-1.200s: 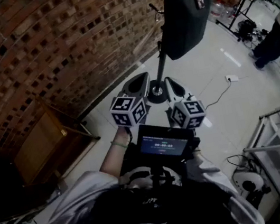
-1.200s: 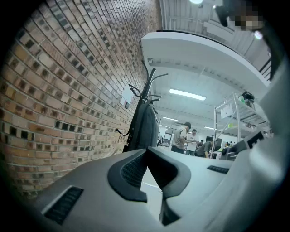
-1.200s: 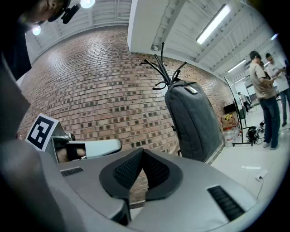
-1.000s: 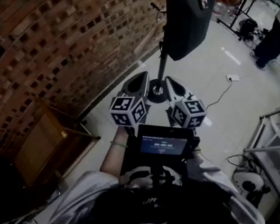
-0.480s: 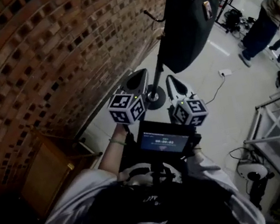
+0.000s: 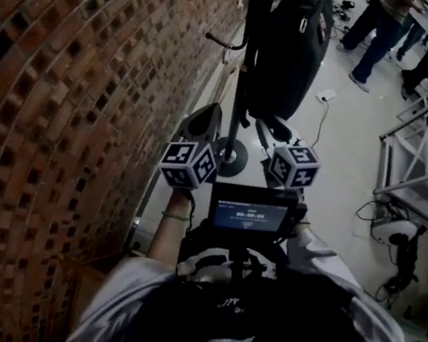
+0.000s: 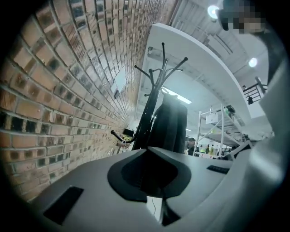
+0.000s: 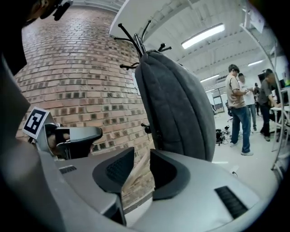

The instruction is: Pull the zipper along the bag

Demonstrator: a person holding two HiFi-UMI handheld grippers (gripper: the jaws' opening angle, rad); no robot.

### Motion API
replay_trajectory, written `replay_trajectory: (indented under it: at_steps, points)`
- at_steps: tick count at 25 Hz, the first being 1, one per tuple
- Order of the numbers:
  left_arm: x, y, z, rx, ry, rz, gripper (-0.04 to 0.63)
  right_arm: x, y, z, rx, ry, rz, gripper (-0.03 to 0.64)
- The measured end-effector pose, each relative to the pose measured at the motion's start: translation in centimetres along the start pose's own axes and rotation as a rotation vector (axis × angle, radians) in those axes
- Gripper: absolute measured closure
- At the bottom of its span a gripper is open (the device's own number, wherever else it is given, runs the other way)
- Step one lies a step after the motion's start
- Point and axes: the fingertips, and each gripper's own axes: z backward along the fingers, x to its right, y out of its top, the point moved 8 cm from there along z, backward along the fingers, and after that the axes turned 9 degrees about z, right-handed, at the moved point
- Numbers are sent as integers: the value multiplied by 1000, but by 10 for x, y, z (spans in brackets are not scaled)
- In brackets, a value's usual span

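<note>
Brick wall point(image 6: 40, 115) fills the left side of the room, and a pale floor point(image 6: 335, 161) runs to the right. Nearest is the person, with a small screen point(image 6: 255, 218) mounted at the chest. Just in front of it the 2 grippers are held side by side, both pointing at the bag, which I judge to be an approach and not yet a grasp.

The left gripper point(image 6: 206, 118) has its jaws together, with nothing between them in its own view. The right gripper point(image 6: 266, 124) has just been opening its jaws. They stand apart now, and only wall and floor show through the gap, so it is probably being made ready to take the zipper pull.

Beyond them, well apart from both tools, the dark bag point(image 6: 290, 46) hangs on a black coat stand point(image 6: 252, 36), so it is free for pulling downward. I cannot make out the zipper itself. Farthest, some people point(image 6: 382, 5) stand beside metal shelves point(image 6: 427, 169).
</note>
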Motion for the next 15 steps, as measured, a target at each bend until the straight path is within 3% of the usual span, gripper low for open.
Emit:
replay_trajectory:
  at_steps: [5, 15]
  points:
    - [-1, -3, -20, -34, -58, 12, 588, 24, -12, -10, -53, -76, -74, 485]
    - [13, -4, -43, -54, -72, 5, 588, 45, -9, -13, -42, -84, -207, 486]
